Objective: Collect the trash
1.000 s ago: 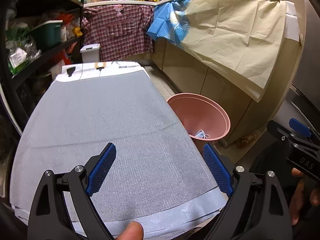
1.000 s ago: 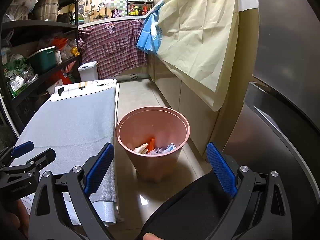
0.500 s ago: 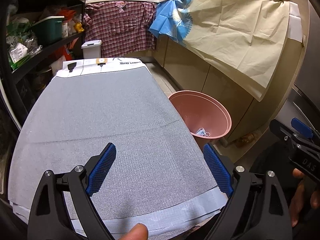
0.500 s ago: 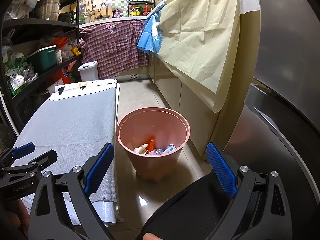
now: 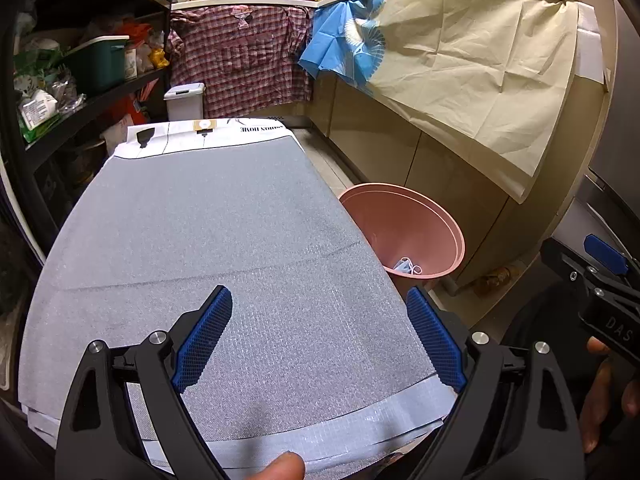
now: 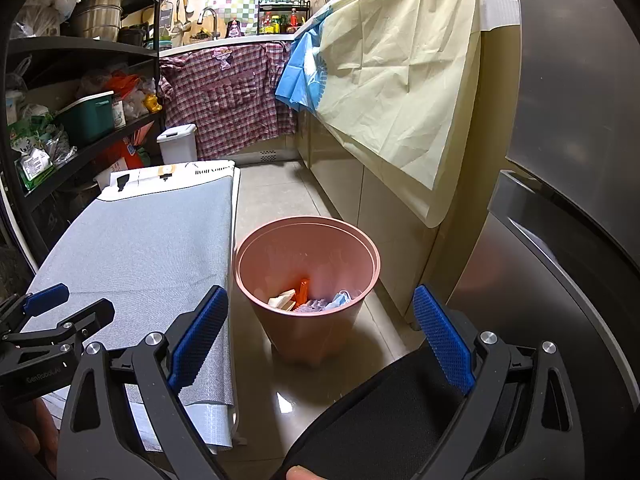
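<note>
Left wrist view: your camera sits behind the left gripper (image 5: 320, 336), close above the near end of the grey padded surface (image 5: 208, 232), facing along it toward the plaid shirt (image 5: 240, 68) on the far counter. The pink bin (image 5: 436, 224) lies low right; the right gripper (image 5: 604, 276) shows at the right edge.

Right wrist view: your camera looks past the right gripper (image 6: 320, 336), angled down at the pink bin (image 6: 276, 256) on the floor, near. The left gripper (image 6: 52, 320) enters at left.

Shared: grey padded surface (image 6: 140, 240), bin, plaid shirt (image 6: 228, 96), cream sheet (image 6: 392, 80).
</note>
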A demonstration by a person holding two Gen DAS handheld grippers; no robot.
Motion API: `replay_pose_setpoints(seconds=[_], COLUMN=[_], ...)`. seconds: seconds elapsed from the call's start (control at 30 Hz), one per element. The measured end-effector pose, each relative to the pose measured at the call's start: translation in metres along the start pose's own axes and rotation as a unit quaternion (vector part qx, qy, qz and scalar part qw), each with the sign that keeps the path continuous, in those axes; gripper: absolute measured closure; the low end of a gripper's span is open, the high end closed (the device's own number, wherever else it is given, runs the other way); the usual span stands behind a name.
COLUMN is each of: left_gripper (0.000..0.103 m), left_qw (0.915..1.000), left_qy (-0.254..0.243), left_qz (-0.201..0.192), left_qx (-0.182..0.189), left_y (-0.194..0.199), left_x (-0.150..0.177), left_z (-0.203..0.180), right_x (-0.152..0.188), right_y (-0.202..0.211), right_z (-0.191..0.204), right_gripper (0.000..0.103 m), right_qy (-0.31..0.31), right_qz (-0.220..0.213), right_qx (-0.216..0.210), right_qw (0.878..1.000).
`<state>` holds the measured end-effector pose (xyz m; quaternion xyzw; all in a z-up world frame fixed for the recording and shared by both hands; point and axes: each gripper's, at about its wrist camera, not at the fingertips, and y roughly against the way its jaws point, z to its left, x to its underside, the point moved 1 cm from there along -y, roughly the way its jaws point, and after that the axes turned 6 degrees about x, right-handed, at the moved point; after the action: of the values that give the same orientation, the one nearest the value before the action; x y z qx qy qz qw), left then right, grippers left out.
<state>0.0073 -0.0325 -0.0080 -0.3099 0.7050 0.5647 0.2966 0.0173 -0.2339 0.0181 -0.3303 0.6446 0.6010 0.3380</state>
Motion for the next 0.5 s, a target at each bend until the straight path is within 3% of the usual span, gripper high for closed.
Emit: replay_pose_setpoints(seconds=[0.5], left_gripper=[0.017], left_qw=[0.9999], left_qy=[-0.007], left_qz=[-0.008], left_qx=[-0.005], left_y=[0.0028], left_x=[-0.0011], left_z=[-0.0013], right_x=[0.0006], right_y=[0.0006], right_z=[0.0012], right_gripper=[0.011], right_qy=[0.000], right_qz=[0.000], right_qx=[0.001], right_qw=[1.000])
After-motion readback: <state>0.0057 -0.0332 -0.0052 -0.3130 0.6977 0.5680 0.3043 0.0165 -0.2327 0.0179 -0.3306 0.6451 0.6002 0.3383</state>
